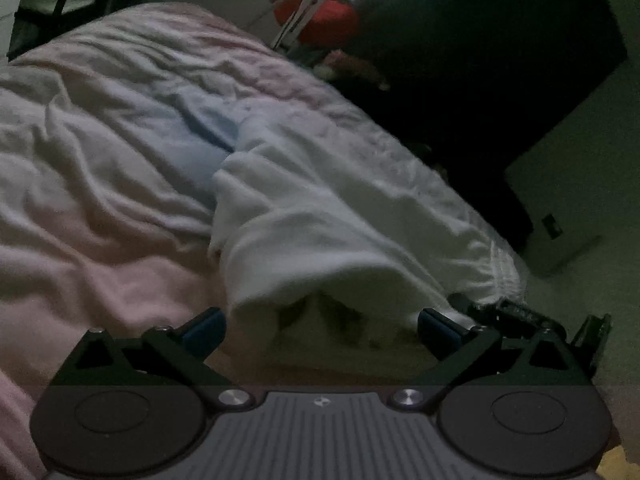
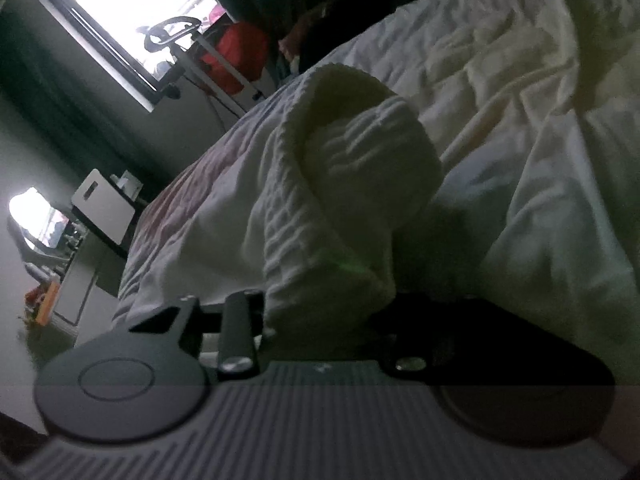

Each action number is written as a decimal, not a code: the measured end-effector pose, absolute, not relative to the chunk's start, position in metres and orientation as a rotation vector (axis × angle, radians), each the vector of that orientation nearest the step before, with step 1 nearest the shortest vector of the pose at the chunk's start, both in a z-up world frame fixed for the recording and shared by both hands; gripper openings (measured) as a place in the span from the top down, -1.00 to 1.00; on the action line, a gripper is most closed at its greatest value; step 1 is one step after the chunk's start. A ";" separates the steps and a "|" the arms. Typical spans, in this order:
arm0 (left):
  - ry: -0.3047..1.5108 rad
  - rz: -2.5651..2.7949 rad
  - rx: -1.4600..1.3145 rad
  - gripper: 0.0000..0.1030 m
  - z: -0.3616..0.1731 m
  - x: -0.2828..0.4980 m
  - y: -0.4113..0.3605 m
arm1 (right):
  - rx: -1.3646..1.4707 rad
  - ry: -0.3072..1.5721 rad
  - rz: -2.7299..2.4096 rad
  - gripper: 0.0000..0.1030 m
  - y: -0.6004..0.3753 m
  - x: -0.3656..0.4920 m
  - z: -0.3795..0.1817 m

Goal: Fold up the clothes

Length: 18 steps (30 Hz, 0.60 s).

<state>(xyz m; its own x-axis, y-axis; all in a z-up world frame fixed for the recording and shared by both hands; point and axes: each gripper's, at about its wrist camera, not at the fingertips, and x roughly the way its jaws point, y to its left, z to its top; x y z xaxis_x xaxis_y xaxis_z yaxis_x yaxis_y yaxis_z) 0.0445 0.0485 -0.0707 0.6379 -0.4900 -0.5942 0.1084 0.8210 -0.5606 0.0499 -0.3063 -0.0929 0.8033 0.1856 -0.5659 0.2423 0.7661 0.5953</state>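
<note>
A white ribbed garment point(image 1: 320, 208) lies along the right side of a bed, and its near hem is lifted into a tent. My left gripper point(image 1: 320, 328) is open wide just in front of that hem. Its blue pads point(image 1: 204, 330) stand apart on either side and touch no cloth. My right gripper point(image 2: 324, 316) is shut on the white garment point(image 2: 320, 200), which bunches up between its fingers and hides the tips. In the left wrist view the right gripper point(image 1: 512, 316) shows as a dark shape at the garment's near right corner.
A rumpled pink sheet point(image 1: 100, 240) covers the bed, with a pale blue cloth point(image 1: 200, 132) lying beyond the garment. A rack with red clothes point(image 1: 320, 20) and a dark wardrobe point(image 1: 480, 80) stand past the bed's edge. The right wrist view shows a window point(image 2: 132, 12) and a white cabinet point(image 2: 102, 204).
</note>
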 end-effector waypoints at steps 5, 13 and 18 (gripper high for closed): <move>0.815 -0.258 -0.681 -0.99 -0.091 0.078 0.063 | 0.738 0.657 -0.046 0.19 -0.310 0.051 -0.100; 0.833 -0.330 -0.739 -0.81 -0.111 0.104 0.065 | 0.726 0.653 -0.062 0.18 -0.304 0.056 -0.103; 0.807 -0.326 -0.701 -0.25 -0.107 0.101 0.064 | 0.704 0.640 -0.061 0.19 -0.299 0.051 -0.097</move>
<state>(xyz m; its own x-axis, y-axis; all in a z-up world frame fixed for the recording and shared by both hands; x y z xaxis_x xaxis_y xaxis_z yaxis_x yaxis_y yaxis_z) 0.1012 0.0642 -0.1070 0.6589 -0.5167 -0.5467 0.0075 0.7312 -0.6821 0.0506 -0.2991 -0.0965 0.8086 0.1569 -0.5671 0.2607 0.7684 0.5844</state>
